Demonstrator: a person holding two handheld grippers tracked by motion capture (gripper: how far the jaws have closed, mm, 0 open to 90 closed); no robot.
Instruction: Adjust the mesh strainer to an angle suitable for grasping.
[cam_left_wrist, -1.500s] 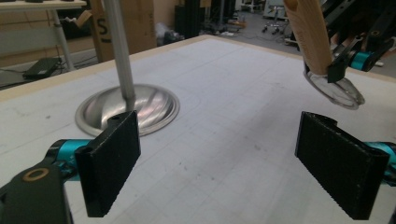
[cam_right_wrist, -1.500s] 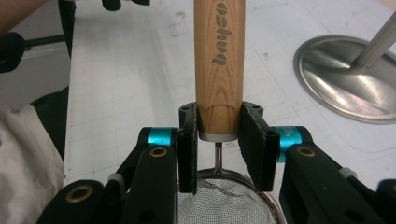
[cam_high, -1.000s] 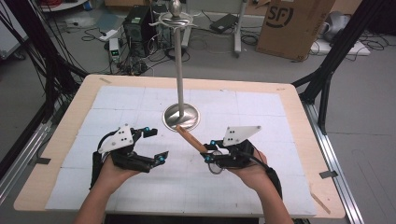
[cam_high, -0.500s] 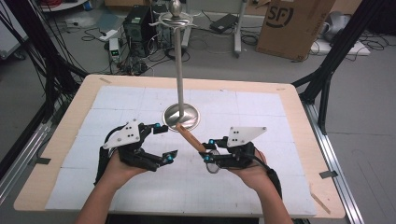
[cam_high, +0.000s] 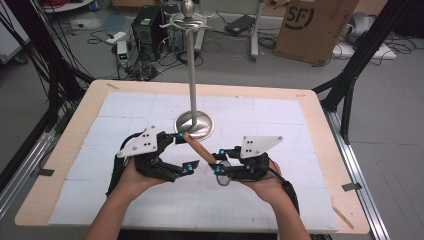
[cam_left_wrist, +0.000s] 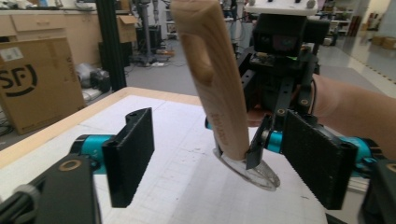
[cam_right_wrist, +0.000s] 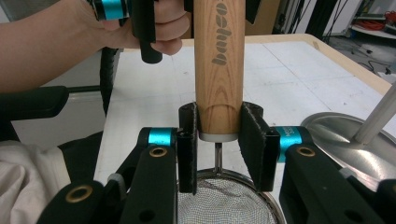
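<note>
A pale wooden handle with grey lettering is seen on the silver mesh strainer. Black pads and teal joints mark each tool; a white gridded mat covers the tan desk.

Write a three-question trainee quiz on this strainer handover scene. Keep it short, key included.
1. True or false: the right gripper is clamped on the strainer's wooden handle.
2. The left gripper has its pads: A) pressing the handle, B) apart on either side of it, C) on the stand.
3. Fill in: the strainer's bowl is made of fine metal ____.

Key: 1 true; 2 B, though the jaws have just been closing; 3 mesh.
</note>
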